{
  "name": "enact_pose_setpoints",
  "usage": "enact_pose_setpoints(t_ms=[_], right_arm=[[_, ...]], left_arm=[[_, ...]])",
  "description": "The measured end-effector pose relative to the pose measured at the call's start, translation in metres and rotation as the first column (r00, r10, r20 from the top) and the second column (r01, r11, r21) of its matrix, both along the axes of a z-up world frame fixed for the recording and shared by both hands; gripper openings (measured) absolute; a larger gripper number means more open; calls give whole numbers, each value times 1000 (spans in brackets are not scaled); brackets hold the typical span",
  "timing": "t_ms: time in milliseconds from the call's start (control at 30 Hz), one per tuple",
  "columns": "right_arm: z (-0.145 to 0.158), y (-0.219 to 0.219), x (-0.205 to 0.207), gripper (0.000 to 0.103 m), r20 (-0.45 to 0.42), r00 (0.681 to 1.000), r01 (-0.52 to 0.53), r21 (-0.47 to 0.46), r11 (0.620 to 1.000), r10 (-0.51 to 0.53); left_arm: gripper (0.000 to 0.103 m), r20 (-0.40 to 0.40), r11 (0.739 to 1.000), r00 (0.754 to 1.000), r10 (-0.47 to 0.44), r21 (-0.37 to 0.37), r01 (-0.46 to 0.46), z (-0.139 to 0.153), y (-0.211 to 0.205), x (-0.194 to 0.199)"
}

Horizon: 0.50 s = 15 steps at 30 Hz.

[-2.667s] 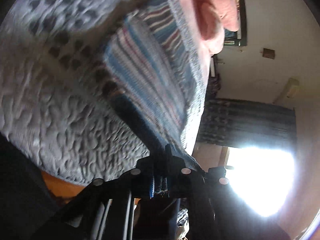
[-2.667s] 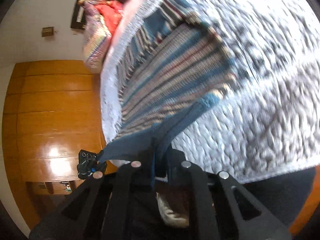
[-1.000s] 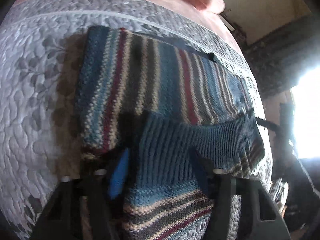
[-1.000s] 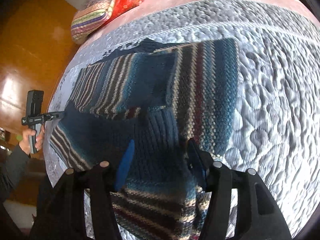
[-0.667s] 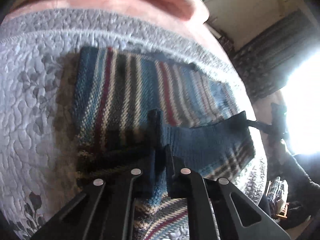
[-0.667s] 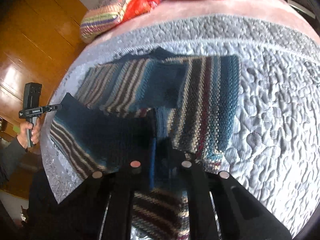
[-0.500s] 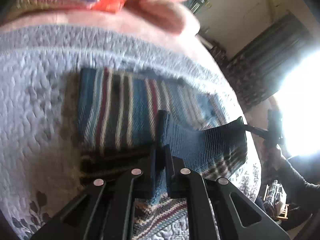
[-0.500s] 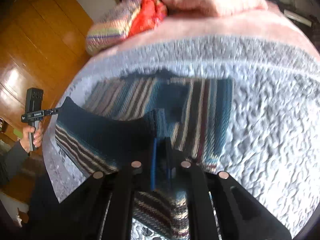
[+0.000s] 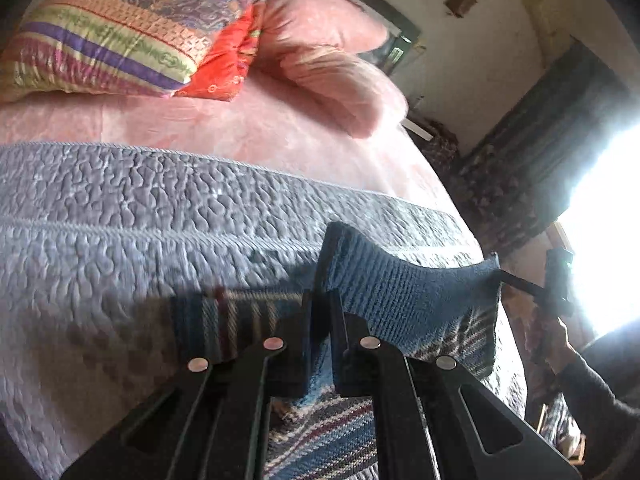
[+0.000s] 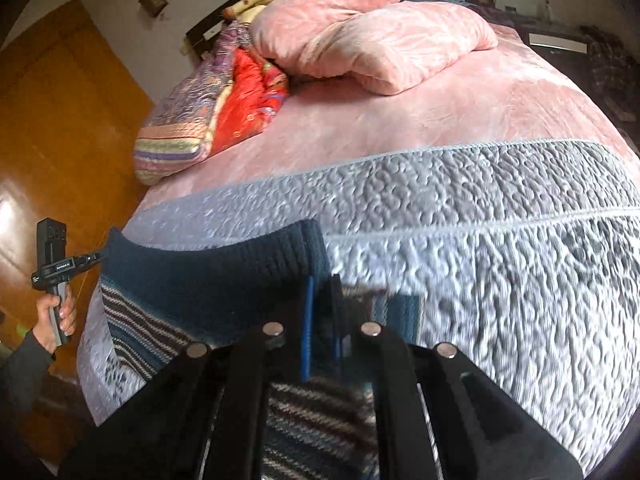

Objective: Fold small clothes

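Note:
A striped knit sweater (image 9: 416, 300) in blue, cream and maroon lies on a grey quilted bedspread (image 9: 120, 216). Its dark blue ribbed hem is lifted and stretched between both grippers. My left gripper (image 9: 323, 300) is shut on one hem corner, and my right gripper (image 10: 322, 296) is shut on the other corner of the sweater (image 10: 224, 276). In the left wrist view the right gripper (image 9: 504, 276) holds the far corner. In the right wrist view the left gripper (image 10: 94, 258) shows at the left, with a hand (image 10: 56, 312) on its handle.
Pink pillows (image 10: 368, 36) and a striped, red-patterned cushion (image 10: 212, 108) sit at the head of the bed on a pink sheet (image 10: 420, 120). A wooden wardrobe (image 10: 52, 120) stands to the left. A bright window (image 9: 604, 232) glares at the right.
Both grippers shut on the sweater's hem and lifted it up and back toward me. The cameras tilted up, so the pillows now show and most of the flat sweater has dropped from view.

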State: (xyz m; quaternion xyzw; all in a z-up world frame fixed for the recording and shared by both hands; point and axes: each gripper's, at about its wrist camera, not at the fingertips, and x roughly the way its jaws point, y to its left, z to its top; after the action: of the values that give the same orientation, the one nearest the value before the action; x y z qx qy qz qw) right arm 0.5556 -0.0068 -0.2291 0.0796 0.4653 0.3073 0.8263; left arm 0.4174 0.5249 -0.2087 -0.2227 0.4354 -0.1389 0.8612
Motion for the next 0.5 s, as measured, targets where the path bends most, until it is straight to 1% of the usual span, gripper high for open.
enact_pose_setpoints(t_ms=[167, 233, 367, 500], right_arm=[[-22, 13, 40, 6, -44, 999, 28, -34, 999, -30], [-34, 18, 54, 6, -72, 997, 39, -45, 998, -43], [-64, 25, 70, 6, -122, 991, 48, -83, 995, -58], [-94, 25, 83, 6, -174, 981, 64, -108, 992, -82]], left_arm=[[7, -73, 999, 997, 35, 16, -34, -27, 10, 40], [7, -109, 999, 993, 49, 21, -47, -44, 13, 55], [7, -164, 998, 984, 62, 16, -60, -73, 18, 73], [6, -229, 996, 970, 83, 5, -84, -107, 25, 83]])
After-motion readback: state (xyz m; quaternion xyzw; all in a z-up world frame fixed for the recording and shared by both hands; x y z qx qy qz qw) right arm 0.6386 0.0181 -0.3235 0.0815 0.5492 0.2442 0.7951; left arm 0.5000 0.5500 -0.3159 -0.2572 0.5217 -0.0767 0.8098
